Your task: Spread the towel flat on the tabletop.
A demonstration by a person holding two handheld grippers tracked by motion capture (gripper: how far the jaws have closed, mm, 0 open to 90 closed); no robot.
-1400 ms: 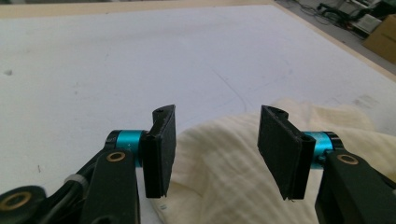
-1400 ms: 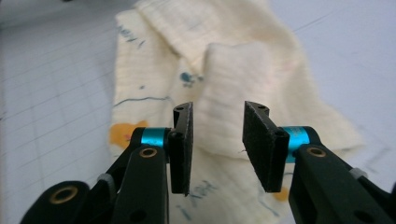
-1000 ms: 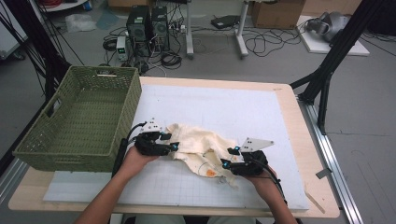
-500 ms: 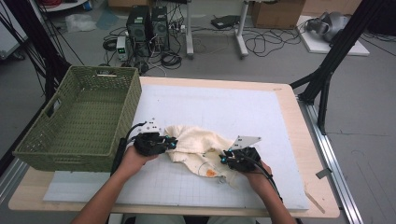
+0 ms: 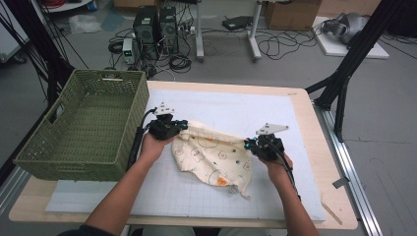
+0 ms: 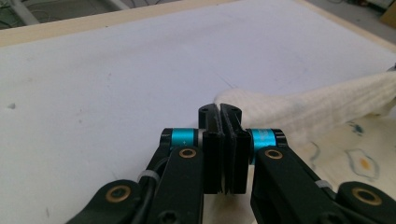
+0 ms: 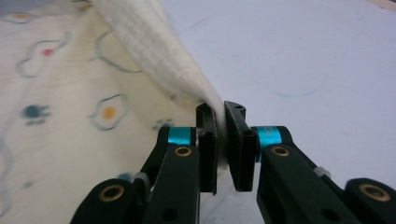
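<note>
A cream cloth (image 5: 211, 155) printed with small fried eggs and dots lies crumpled at the centre of the high view, on a white mat (image 5: 236, 108) that covers a pale wooden desk (image 5: 339, 196). It looks like a light, soft, limp weave that will sag and fold wherever it is not held. It is best taken by pinching its edges or corners well apart, so that it can be spread flat.

The left gripper (image 5: 181, 127) sits at the cloth's upper left edge. In the left gripper view its jaws have just been closing and now meet almost fully, with a thin edge of the cloth (image 6: 299, 109) seemingly pinched between them, though that edge is hard to make out. The right gripper (image 5: 248, 144) sits at the cloth's right edge. In the right gripper view its jaws have also just been closing, and they clamp a ribbed fold of the cloth (image 7: 159, 60) that rises toward the upper left of that frame.

A loose corner trails toward the lower centre of the high view. A green woven basket (image 5: 86, 125) stands at the left of the desk, just beside the left gripper. Beyond the desk, across the top of the frame, are computer towers (image 5: 155, 24) and cables on the floor.
</note>
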